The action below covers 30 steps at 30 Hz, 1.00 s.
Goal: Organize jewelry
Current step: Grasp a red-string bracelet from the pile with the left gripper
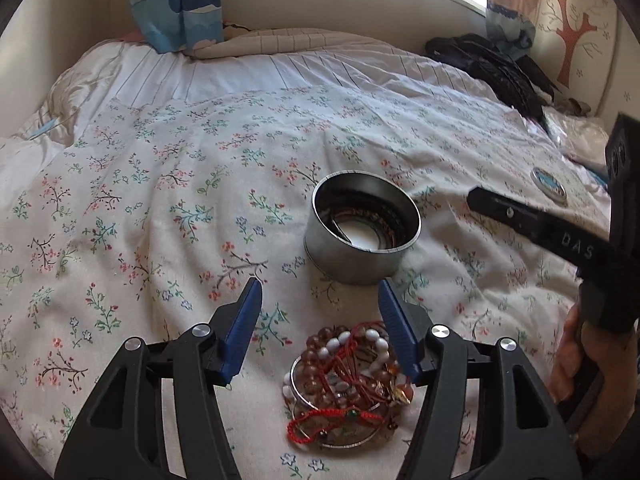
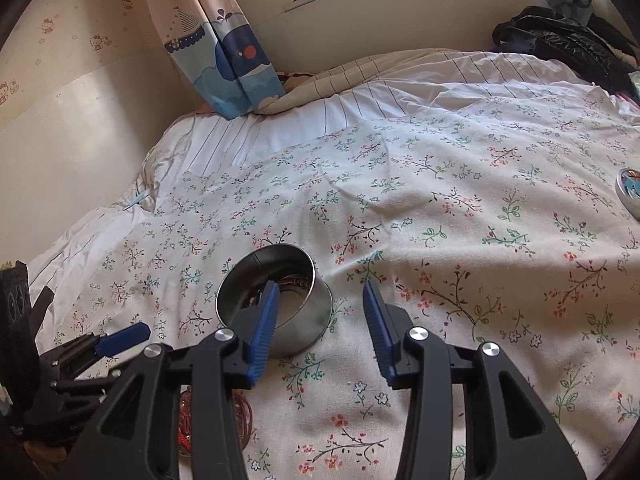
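A round metal tin point(image 1: 362, 228) stands open on the floral bedspread, with a bracelet coiled inside it; it also shows in the right wrist view point(image 2: 280, 304). A pile of jewelry point(image 1: 346, 380), brown and white bead bracelets and red cords on a shallow metal lid, lies just in front of the tin. My left gripper point(image 1: 320, 286) is open and empty, its blue fingers straddling the pile from above. My right gripper point(image 2: 320, 290) is open and empty, just right of the tin. The pile shows only partly in the right wrist view point(image 2: 186, 424), under my left finger.
The tin's printed lid point(image 1: 550, 186) lies on the bedspread to the right, also seen in the right wrist view point(image 2: 630, 192). A black jacket point(image 1: 496, 66) lies at the bed's far right. Curtains point(image 1: 176, 4) hang behind. The other gripper's body point(image 1: 560, 232) reaches in from the right.
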{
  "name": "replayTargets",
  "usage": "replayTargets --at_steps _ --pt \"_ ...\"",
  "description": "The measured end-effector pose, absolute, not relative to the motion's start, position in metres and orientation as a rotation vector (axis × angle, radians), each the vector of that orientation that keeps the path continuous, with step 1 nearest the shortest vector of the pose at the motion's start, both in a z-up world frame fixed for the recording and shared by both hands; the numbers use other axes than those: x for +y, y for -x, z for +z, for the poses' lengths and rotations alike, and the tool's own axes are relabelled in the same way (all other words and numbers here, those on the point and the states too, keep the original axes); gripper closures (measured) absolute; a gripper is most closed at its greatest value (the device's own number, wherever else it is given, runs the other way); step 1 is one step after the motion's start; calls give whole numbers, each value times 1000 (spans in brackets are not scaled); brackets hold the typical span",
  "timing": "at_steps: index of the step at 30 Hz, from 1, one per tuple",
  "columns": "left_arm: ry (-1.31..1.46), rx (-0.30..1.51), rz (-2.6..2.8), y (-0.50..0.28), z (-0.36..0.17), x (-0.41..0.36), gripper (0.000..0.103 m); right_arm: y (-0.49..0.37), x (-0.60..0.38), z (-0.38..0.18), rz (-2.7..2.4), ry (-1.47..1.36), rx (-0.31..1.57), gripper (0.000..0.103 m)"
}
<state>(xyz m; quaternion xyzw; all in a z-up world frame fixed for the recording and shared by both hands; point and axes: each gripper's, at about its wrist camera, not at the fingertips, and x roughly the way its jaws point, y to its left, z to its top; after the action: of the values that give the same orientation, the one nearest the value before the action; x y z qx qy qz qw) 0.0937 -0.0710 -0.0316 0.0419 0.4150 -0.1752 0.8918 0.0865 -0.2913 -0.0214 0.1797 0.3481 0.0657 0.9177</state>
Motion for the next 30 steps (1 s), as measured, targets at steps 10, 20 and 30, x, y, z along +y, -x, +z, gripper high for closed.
replayTargets --at_steps 10,20,30 --pt "-250 912 -374 -77 -57 -96 46 -66 -285 -23 142 -382 723 55" --pt "-210 928 -413 -77 -56 -90 98 -55 -288 -27 133 -389 735 50" --pt "243 778 -390 -93 -16 -9 98 -43 -258 -28 331 -320 753 50"
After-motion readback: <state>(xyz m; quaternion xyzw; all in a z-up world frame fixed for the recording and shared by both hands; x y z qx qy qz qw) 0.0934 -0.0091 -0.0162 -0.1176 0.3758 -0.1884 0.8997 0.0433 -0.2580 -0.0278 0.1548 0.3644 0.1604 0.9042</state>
